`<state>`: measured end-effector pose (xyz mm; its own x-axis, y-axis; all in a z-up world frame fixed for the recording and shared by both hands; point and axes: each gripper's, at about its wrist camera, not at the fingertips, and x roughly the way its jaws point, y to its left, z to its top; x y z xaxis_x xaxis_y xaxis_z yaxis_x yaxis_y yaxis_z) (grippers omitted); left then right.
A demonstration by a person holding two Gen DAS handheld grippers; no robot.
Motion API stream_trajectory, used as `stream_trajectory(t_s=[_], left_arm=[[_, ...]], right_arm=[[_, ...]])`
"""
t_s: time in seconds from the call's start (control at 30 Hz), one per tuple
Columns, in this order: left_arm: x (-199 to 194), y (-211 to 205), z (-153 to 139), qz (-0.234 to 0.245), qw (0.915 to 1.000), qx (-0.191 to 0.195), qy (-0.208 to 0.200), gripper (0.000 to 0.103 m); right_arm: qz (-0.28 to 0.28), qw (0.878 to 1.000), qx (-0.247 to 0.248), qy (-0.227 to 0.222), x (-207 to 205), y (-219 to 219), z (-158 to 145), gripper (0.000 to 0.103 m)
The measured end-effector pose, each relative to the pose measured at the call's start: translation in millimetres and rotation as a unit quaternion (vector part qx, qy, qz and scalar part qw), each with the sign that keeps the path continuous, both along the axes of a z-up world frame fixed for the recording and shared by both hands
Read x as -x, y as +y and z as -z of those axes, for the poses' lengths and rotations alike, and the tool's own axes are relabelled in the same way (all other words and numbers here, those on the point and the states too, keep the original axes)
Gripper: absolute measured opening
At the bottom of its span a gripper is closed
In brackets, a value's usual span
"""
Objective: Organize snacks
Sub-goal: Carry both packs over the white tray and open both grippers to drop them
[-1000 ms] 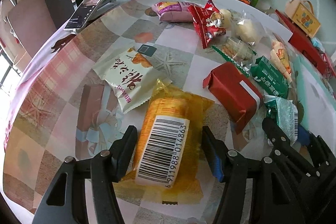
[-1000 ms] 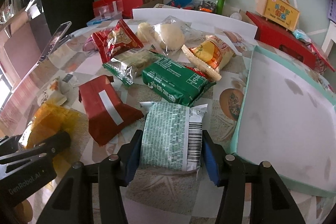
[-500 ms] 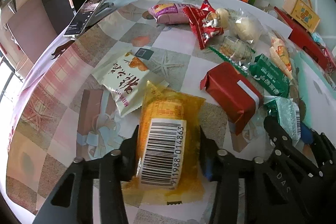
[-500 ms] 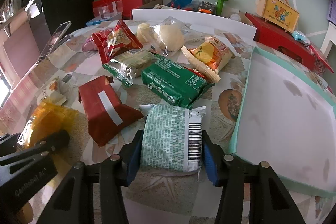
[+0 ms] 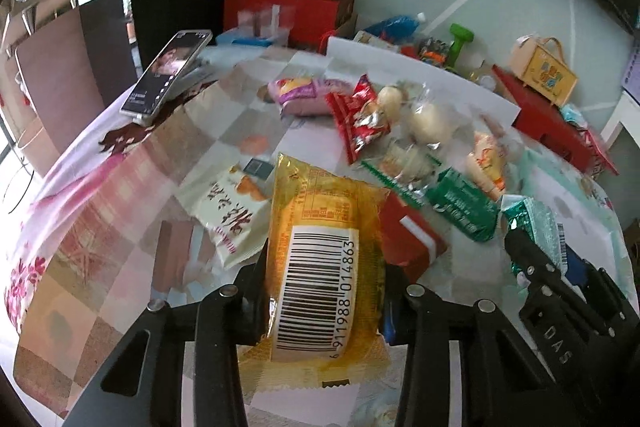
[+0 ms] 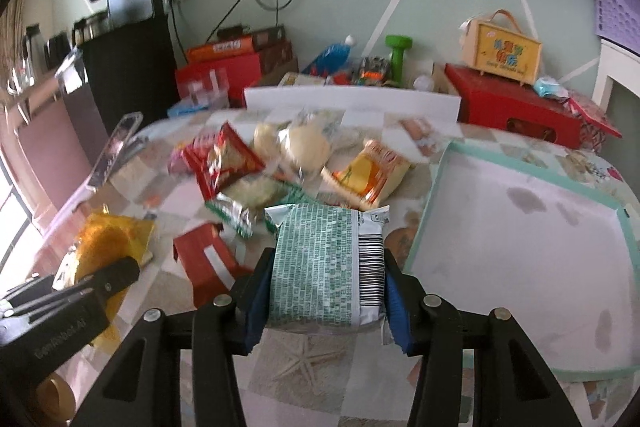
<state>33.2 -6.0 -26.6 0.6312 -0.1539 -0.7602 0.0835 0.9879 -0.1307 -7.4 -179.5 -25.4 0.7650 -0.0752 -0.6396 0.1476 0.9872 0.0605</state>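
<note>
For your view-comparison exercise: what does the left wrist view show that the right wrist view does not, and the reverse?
Only the left wrist view shows the yellow packet's barcode and the white packet with red characters. Only the right wrist view shows the whole teal-rimmed tray. Both show the red packet, the green patterned packet and the propped phone.

Both views look forward along their own fingers from just above a patterned table [image 5: 132, 187], tilted slightly down toward the far wall. The left wrist view sits close behind a yellow packet [image 5: 324, 259] that fills its lower centre; the right wrist view sits close behind a green packet [image 6: 328, 263]. Each sees the other's tool at its edge, and both share the snack pile, the red packet [image 5: 412, 243] and the teal-rimmed tray [image 6: 436, 187]
</note>
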Motion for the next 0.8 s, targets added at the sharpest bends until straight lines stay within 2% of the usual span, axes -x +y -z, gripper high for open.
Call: stream_trajectory(t_s=[0.13, 0.23, 0.33, 0.43, 0.63, 0.73, 0.8], left_arm=[[2.4, -5.5, -5.5, 0.010, 0.9998, 0.002, -0.017, 0.043], [3.1, -14.5, -13.2, 0.024, 0.9991, 0.003, -0.035, 0.043], [3.3, -30.5, -22.0, 0.049, 0.9974, 0.001, -0.053, 0.043], [3.5, -52.4, -32.5, 0.080, 0.9946, 0.001, -0.066, 0.043], [5.5, -106.4, -50.3, 0.150, 0.9850, -0.008, -0.085, 0.043], [6.0, -137.5, -53.2, 0.186, 0.9788, -0.012, -0.085, 0.043], [6.5, -159.8, -50.8, 0.212, 0.9740, -0.013, -0.080, 0.043]], right_arm=[[0.014, 1.000, -0.007, -0.014, 5.1, -12.1, -9.0, 0.052], [0.035, 0.999, 0.005, -0.021, 8.3, -24.7, -13.2, 0.052], [0.077, 0.996, 0.029, -0.027, 13.9, -46.5, -18.1, 0.052], [0.127, 0.991, 0.015, -0.032, 23.1, -79.4, -21.1, 0.052], [0.236, 0.971, -0.001, -0.038, 50.6, -142.6, -25.0, 0.052], [0.300, 0.954, 0.009, -0.013, 59.2, -167.5, -21.2, 0.052], [0.328, 0.945, -0.003, -0.005, 68.8, -184.3, -18.3, 0.052]])
